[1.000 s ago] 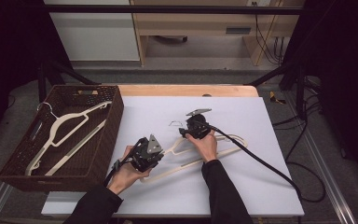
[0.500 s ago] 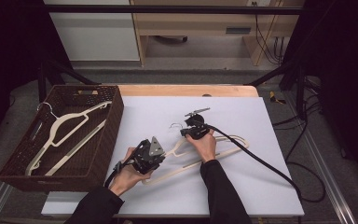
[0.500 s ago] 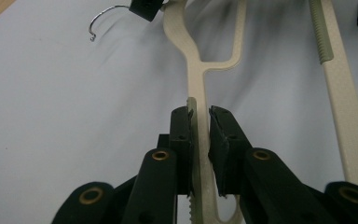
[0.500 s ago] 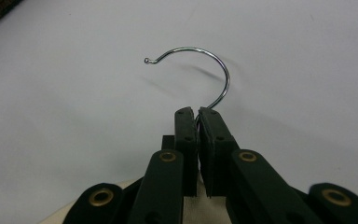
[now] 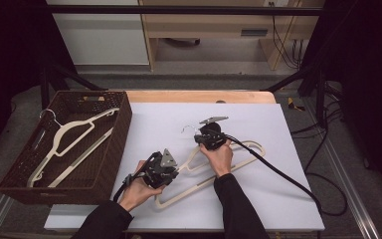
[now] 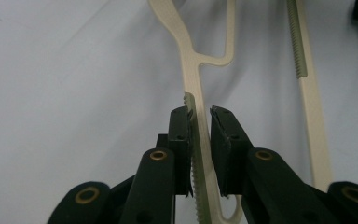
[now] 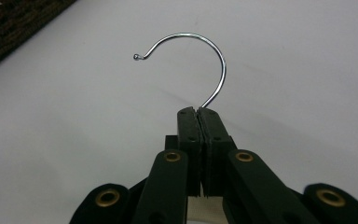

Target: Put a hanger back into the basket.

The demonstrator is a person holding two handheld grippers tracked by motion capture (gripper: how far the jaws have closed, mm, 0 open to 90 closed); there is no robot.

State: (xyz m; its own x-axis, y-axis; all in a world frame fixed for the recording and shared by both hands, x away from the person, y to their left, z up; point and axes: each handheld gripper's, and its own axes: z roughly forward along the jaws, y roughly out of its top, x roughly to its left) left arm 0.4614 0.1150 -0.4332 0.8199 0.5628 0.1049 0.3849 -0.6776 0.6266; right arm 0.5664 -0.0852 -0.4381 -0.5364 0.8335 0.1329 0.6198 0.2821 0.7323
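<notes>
since a second ago the right hand-held gripper (image 5: 210, 135) slid a bit toward the basket (image 5: 22, 172), jaws pinched on the cream hanger's (image 5: 251, 151) hook (image 7: 204, 58), left hand-held gripper (image 6: 199, 122) slightly apart around its arm, on the white table (image 5: 288, 199), dark curtains around.

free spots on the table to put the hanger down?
Bare sheet right of the right gripper and its cable, and the far strip past the hook. Crowded mid-table at the hanger; the basket holds another.
</notes>
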